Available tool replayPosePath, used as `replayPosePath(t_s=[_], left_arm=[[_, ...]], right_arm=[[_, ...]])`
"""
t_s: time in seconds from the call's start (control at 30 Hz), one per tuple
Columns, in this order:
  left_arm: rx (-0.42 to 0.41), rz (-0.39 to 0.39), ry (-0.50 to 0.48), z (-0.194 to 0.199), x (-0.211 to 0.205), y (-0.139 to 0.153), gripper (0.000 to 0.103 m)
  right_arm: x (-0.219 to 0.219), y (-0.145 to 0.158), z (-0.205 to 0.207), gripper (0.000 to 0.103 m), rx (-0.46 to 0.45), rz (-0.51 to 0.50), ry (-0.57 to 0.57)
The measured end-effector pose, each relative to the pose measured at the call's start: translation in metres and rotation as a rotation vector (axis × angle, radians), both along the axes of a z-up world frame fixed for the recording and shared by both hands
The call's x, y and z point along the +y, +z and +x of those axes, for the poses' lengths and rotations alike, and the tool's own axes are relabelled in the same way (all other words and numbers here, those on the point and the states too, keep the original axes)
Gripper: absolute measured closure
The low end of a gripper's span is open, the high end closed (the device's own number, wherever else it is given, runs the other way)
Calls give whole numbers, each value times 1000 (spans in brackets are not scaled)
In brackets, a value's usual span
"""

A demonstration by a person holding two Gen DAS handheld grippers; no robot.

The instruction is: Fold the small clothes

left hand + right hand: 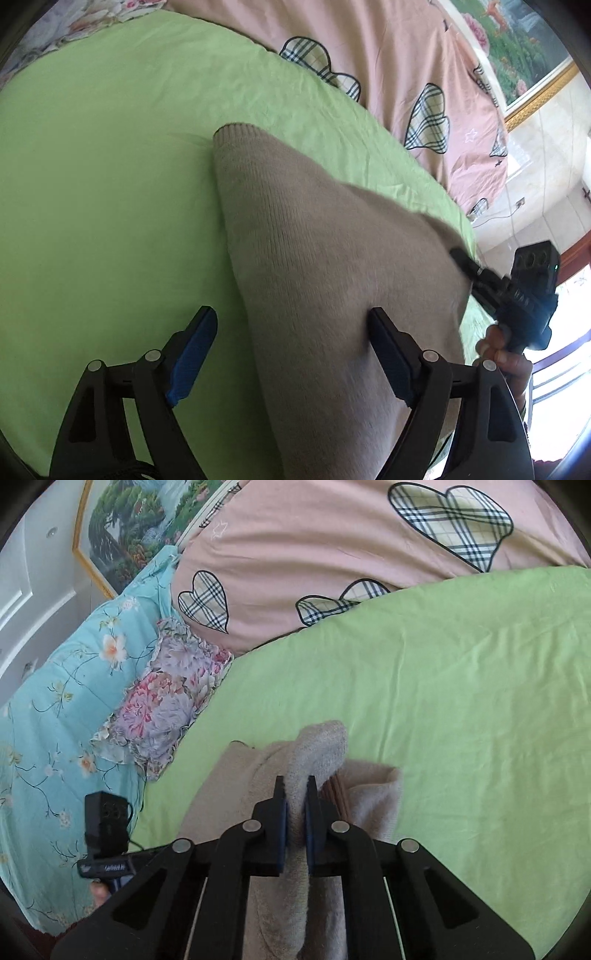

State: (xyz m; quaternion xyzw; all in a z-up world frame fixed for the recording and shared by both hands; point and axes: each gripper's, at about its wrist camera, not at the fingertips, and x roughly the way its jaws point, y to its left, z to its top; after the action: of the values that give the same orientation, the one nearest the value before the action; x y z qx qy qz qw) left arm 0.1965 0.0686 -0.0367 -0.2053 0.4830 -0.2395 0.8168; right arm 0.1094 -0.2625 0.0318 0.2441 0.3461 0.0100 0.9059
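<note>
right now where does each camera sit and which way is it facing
left wrist: on the left gripper, jaws open, looking down along its fingers at the beige knit garment on the green sheet; the right gripper and a hand show.
right wrist: on the right gripper, shut on a garment fold, facing the pink heart-print quilt.
shared: garment, sheet, quilt.

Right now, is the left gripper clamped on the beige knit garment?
No. The left gripper stands wide open, the beige knit garment draped between its fingers.
</note>
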Motion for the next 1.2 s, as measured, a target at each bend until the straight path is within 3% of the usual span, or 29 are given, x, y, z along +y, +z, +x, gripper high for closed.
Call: replayPosePath(t_s=[0.13, 0.2, 0.27, 0.37, 0.43, 0.67, 0.73, 0.77, 0.8, 0.87, 1.07, 1.2], left_arm=[[22, 52, 9, 40, -13, -4, 23], [27, 62, 20, 56, -14, -5, 38], [24, 86, 33, 72, -15, -3, 65], [-15, 142, 59, 85, -17, 3, 89], [-45, 192, 85, 91, -17, 7, 97], [-61, 234, 135, 101, -8, 15, 96], [-75, 241, 148, 85, -4, 25, 94], [-85, 240, 149, 77, -3, 29, 91], [-100, 243, 150, 64, -2, 35, 88], [-128, 243, 139, 37, 0, 44, 79], [-191, 240, 58, -68, -1, 54, 74], [-226, 193, -15, -140, -2, 57, 74]], right_arm=[[-17, -36, 10, 94, 87, 61, -39], [-21, -40, 10, 94, 79, 75, -47], [-21, -39, 10, 94, 64, 77, -45], [-21, -37, 13, 94, 65, 49, -37], [-23, -40, 16, 94, 78, 30, -31], [-25, -54, 25, 93, 122, 16, -40], [-27, -50, 19, 87, 122, 36, -54], [-28, -47, 13, 79, 121, 38, -67], [-29, -41, 4, 74, 114, 30, -86], [-29, -33, -11, 74, 97, 30, -99], [-8, -17, -63, 72, 70, 45, -82], [15, -16, -97, 52, 69, 44, -58]])
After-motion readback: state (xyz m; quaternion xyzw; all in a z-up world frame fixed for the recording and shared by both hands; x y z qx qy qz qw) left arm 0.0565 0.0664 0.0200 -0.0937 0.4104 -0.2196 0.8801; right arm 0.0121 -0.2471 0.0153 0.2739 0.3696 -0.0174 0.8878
